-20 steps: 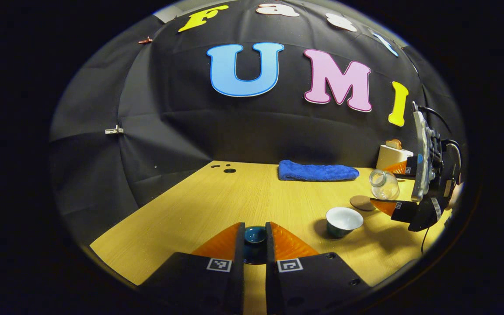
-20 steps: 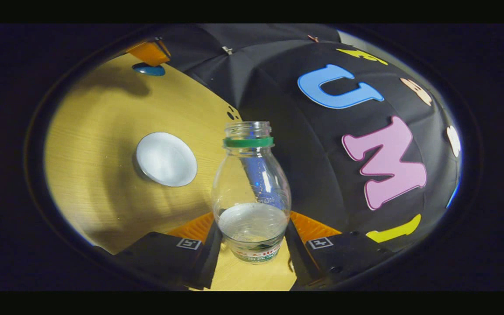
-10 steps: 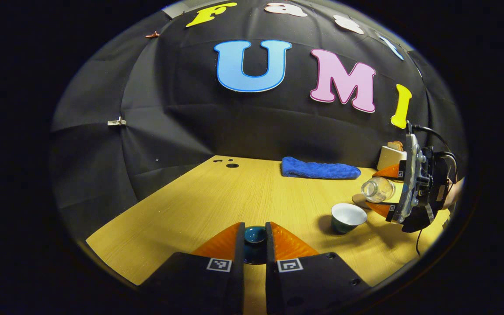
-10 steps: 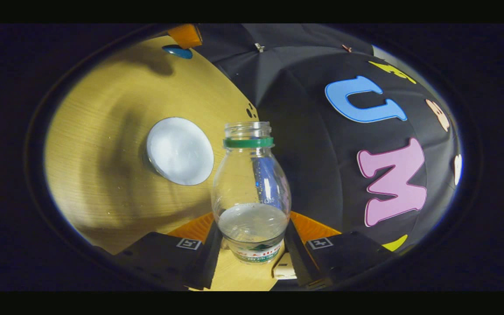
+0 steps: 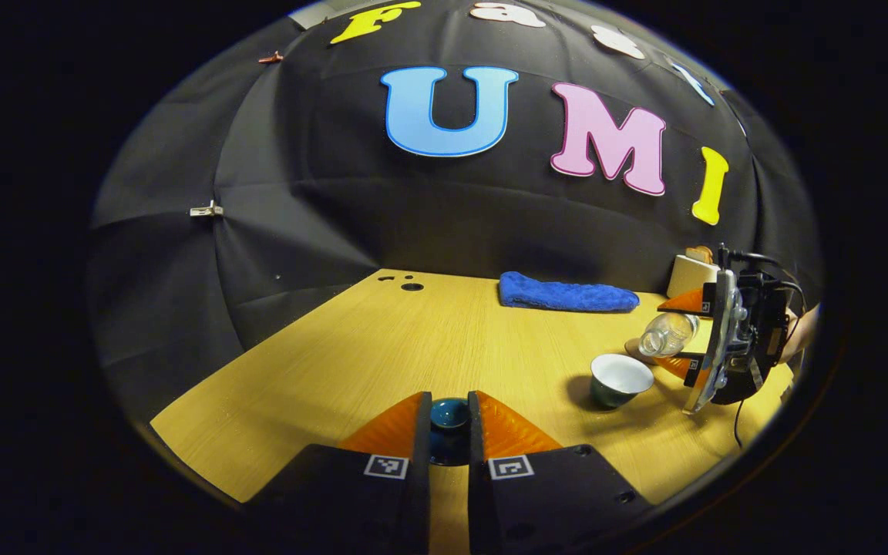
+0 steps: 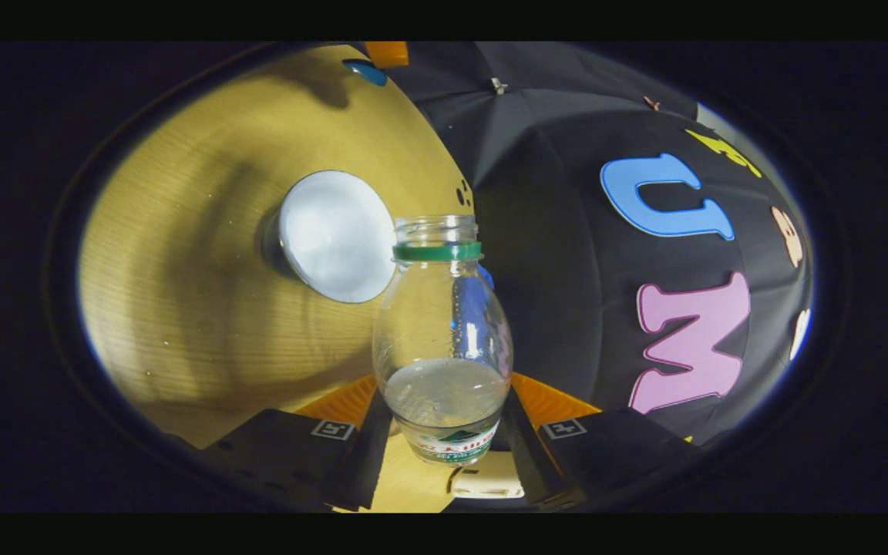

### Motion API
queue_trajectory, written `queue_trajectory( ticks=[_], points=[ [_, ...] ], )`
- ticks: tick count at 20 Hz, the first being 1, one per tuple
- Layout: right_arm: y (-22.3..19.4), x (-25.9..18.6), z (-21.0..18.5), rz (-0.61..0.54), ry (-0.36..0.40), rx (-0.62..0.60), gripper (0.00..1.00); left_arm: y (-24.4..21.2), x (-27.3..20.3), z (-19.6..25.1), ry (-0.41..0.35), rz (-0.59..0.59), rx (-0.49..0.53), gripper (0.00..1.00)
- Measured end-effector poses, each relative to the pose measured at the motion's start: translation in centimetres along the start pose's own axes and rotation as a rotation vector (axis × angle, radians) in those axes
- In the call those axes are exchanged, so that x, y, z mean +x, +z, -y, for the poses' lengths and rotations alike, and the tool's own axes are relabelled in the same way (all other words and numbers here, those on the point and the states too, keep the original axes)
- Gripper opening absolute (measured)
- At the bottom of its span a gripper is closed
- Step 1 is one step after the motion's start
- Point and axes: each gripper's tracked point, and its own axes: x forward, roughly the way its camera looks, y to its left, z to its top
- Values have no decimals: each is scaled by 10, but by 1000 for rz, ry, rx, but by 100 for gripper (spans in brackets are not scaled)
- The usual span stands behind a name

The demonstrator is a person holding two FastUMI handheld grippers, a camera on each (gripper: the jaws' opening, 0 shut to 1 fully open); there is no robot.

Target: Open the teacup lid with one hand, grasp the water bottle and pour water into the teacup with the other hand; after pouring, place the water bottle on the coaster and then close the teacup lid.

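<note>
The left gripper (image 5: 449,420) keeps the lid (image 5: 449,414) off to the side, low over the near edge of the bench (image 5: 382,347). Its orange ribbed fingers (image 5: 386,428) are almost shut and press on the small teal lid from both sides, so the cup (image 5: 620,378) stays open for the water. The cup stands toward the right edge, dark outside and smooth white inside.

The right gripper (image 6: 444,412) has its fingers closed on the lower body of the bottle (image 6: 442,331), a clear plastic one with a green ring at the uncapped neck. The bottle is tipped, its mouth just beside the cup's rim, I think to begin pouring. The water is still low in the bottle.

A round brown coaster (image 5: 634,348) lies just behind the cup, partly hidden. A soft blue towel (image 5: 567,294) lies along the far edge.
</note>
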Motion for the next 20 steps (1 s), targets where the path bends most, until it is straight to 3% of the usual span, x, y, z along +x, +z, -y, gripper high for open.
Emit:
queue_trajectory(
  ticks=[8,9,10,20],
  points=[
    [-6,10,-5,25,16,-123,72,-3,3,2,-12,-8,-2,24],
    [-7,10,-5,26,22,-130,68,-4,4,2,-11,-11,-4,24],
    [-7,10,-6,32,24,-133,72,-5,3,1,-9,-12,-7,24],
    [-12,17,-5,48,13,-249,72,-3,5,-7,0,-14,-1,24]
  ],
)
